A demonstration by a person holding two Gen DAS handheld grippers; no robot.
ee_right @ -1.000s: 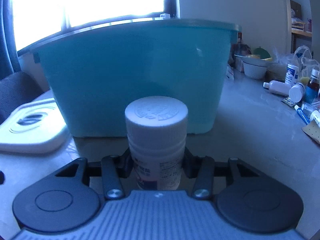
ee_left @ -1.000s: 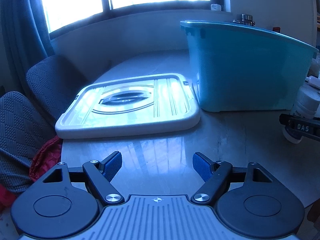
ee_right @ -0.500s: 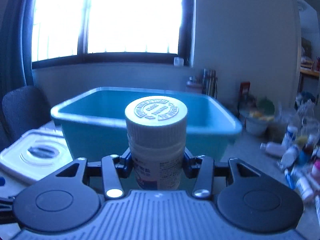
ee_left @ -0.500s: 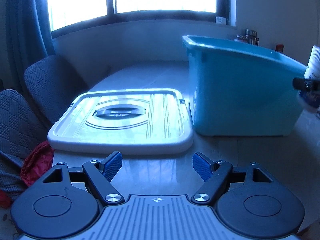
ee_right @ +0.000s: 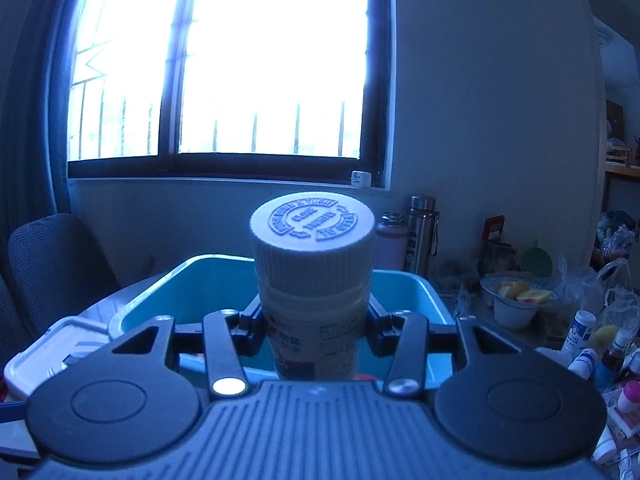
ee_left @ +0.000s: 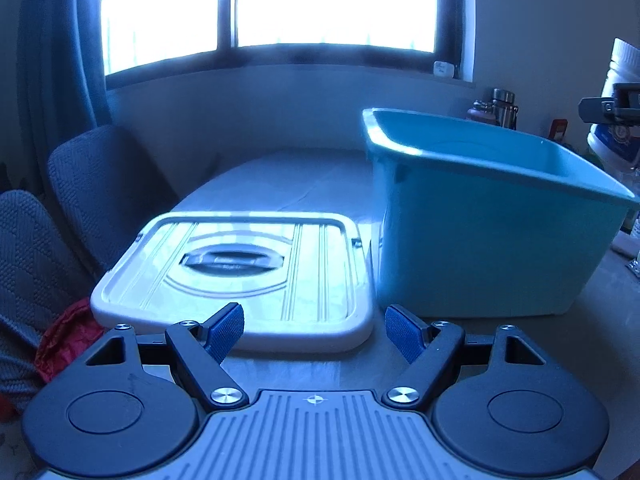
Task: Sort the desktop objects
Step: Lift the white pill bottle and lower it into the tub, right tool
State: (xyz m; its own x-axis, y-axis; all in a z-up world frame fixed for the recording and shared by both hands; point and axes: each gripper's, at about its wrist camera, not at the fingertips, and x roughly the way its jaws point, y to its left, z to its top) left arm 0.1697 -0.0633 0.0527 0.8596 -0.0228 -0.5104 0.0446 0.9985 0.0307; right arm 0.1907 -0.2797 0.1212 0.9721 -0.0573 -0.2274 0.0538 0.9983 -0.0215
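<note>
Pill bottle (ee_left: 619, 104), white with a ribbed cap, shows at the far right edge of my left wrist view, pinched upright in my right gripper (ee_left: 610, 106) and held in the air above the level of the teal bin's (ee_left: 480, 232) rim, off its right end. In that same view my left gripper (ee_left: 315, 330) hangs low over the table (ee_left: 560, 360) with its blue-padded fingers (ee_left: 226, 330) spread wide and nothing between them; just ahead of them lies the white bin lid (ee_left: 232, 272), flat, handle side up, touching or nearly touching the bin's left wall. Grey chairs (ee_left: 100, 188) stand along the table's left side, with a red cloth (ee_left: 68, 340) below the lid's corner. From my right wrist view, my right gripper (ee_right: 316, 330) is clamped on the pill bottle (ee_right: 314, 276), its embossed cap facing the camera, and the open teal bin (ee_right: 160, 304) sits below and beyond it. The lid (ee_right: 48, 352) peeks out at lower left. Small bottles and tubes (ee_right: 588, 344) and a bowl (ee_right: 514, 300) crowd the table to the right; two flasks (ee_right: 416, 232) stand behind the bin under the window (ee_right: 240, 60).
</note>
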